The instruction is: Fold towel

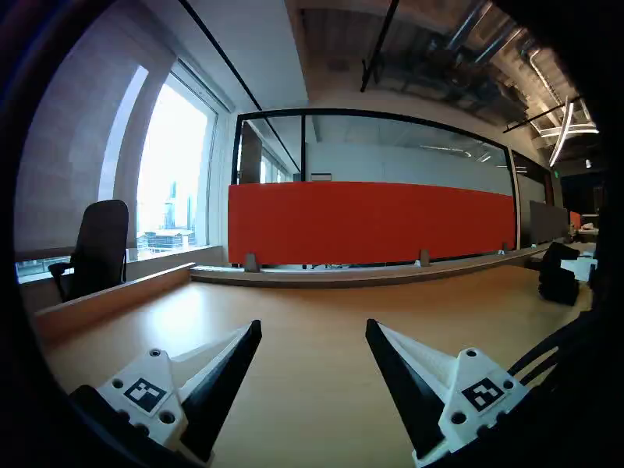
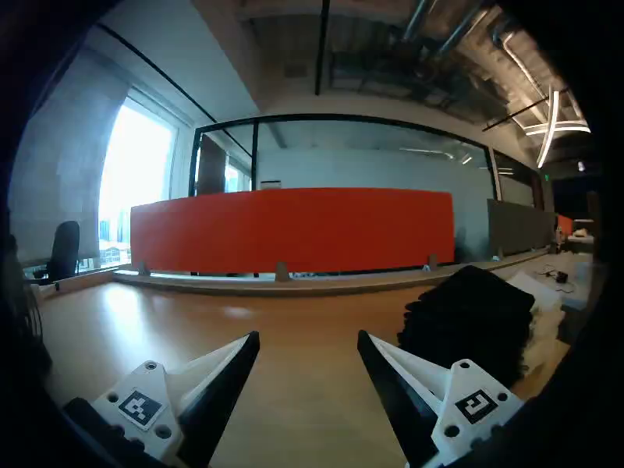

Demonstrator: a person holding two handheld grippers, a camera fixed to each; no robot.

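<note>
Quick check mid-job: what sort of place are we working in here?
Most likely an open-plan office: a long wooden desk with a red divider panel along its far edge, a black office chair by the big window, and a glass-walled room behind.

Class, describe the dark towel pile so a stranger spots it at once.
Find the long orange partition behind the pale wooden desk. Right of centre in the right gripper view stands a stack of folded black towels; its neighbours are white cloths.
</note>
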